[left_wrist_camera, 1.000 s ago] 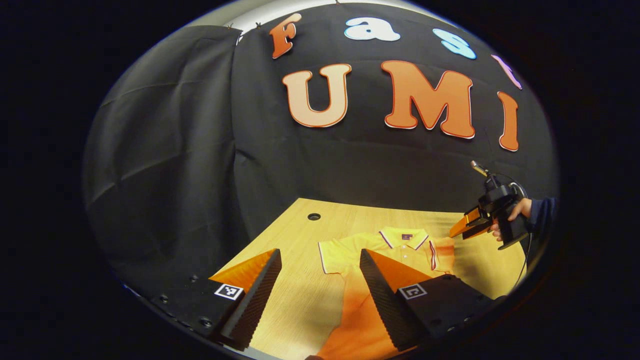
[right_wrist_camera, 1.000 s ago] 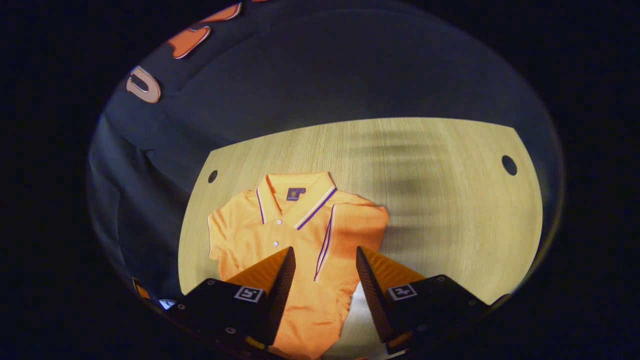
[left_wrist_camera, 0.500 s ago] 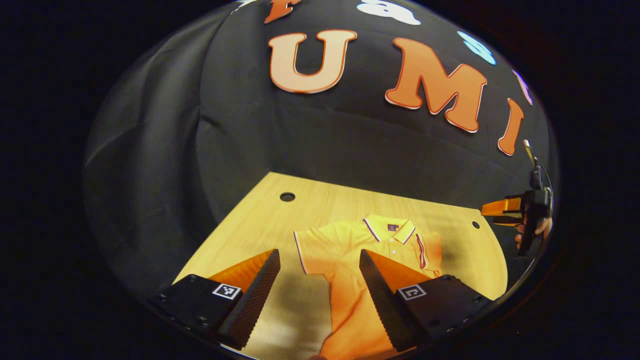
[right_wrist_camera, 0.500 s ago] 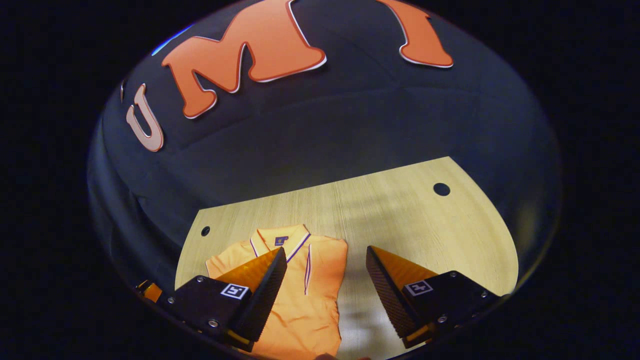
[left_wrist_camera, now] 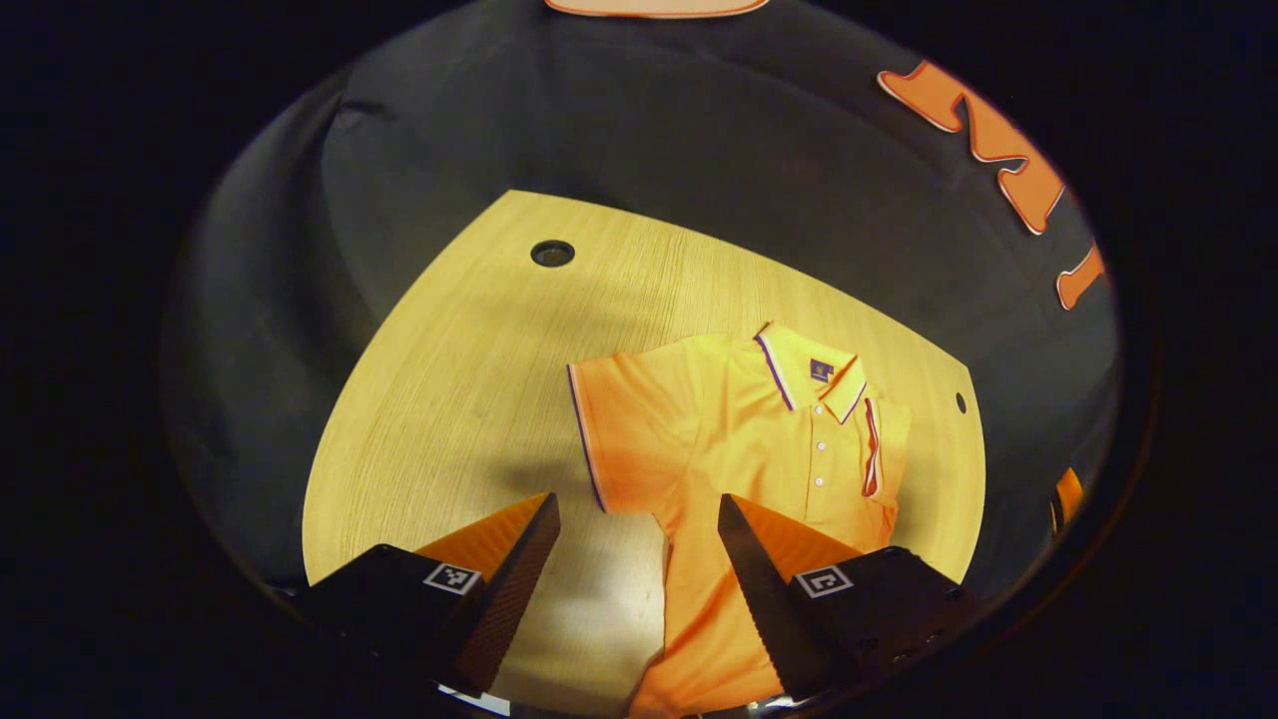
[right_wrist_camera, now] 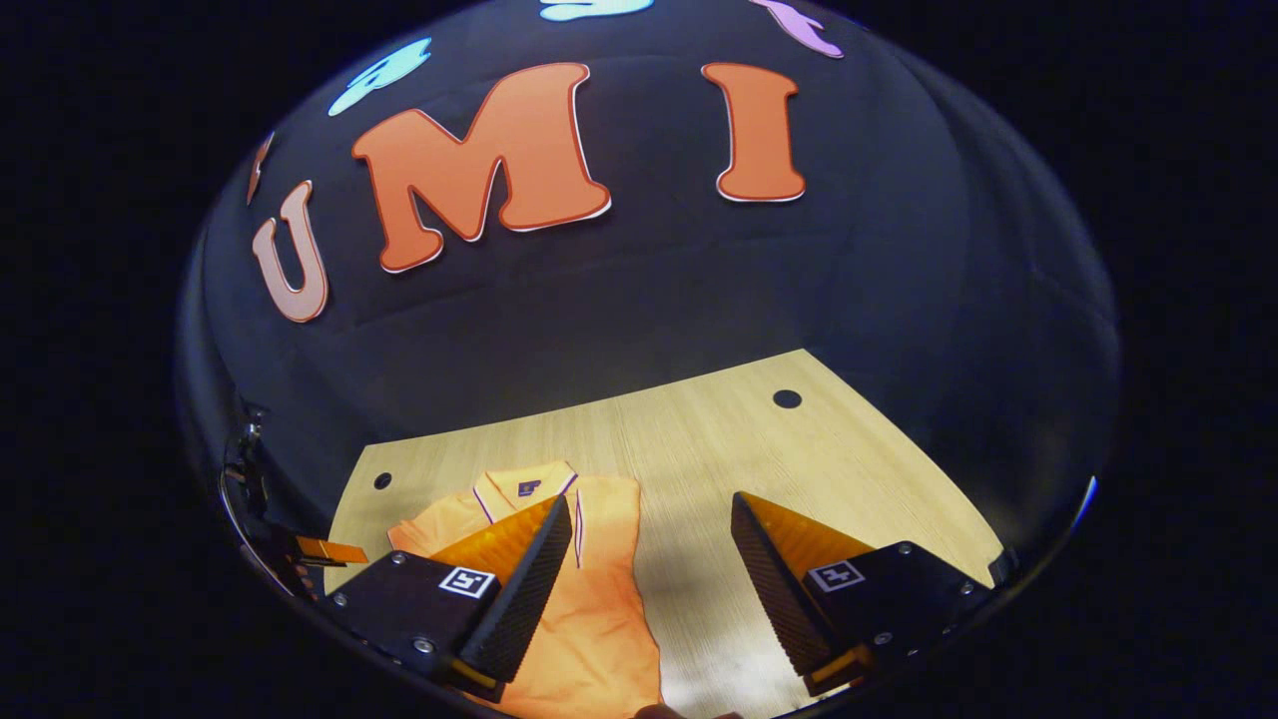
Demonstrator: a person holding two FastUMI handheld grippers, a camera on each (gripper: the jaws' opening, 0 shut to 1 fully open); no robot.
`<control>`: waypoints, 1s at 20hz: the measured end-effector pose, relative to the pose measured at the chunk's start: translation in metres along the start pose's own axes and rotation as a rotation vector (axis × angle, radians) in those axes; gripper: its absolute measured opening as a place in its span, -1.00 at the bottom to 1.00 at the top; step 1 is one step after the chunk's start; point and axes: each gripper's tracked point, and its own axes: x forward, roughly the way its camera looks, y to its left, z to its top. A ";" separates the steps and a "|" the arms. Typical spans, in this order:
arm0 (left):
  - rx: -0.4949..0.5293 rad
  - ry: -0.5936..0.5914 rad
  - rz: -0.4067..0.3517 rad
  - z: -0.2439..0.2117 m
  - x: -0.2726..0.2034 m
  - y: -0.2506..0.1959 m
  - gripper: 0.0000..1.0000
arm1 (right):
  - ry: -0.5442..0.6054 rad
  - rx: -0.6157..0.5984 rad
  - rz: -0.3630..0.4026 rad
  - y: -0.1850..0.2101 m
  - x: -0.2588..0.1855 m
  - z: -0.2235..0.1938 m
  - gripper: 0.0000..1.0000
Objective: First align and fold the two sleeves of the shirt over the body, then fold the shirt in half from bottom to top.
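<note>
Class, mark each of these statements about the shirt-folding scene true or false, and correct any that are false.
1. Both sleeves are already folded over the shirt's body. False: one sleeve is folded in, while the other sleeve lies spread out flat.
2. The left gripper is open and holds nothing. True.
3. The right gripper is shut on the collar. False: its jaws stand apart, empty, above the table.
4. The orange shirt lies collar up, buttons showing. True.
5. The shirt is already folded in half from bottom to top. False: its lower part runs on toward the camera, unfolded.
</note>
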 end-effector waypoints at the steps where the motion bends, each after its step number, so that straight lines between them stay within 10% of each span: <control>1: 0.003 0.026 0.001 0.006 0.012 0.001 0.96 | -0.002 0.016 -0.015 -0.002 -0.011 -0.003 0.97; 16: 0.043 0.253 0.181 0.009 0.113 0.027 0.77 | -0.066 0.010 -0.064 -0.028 -0.101 -0.028 0.95; 20: 0.059 0.267 0.203 0.006 0.119 0.027 0.24 | -0.048 -0.010 -0.116 -0.047 -0.111 -0.041 0.95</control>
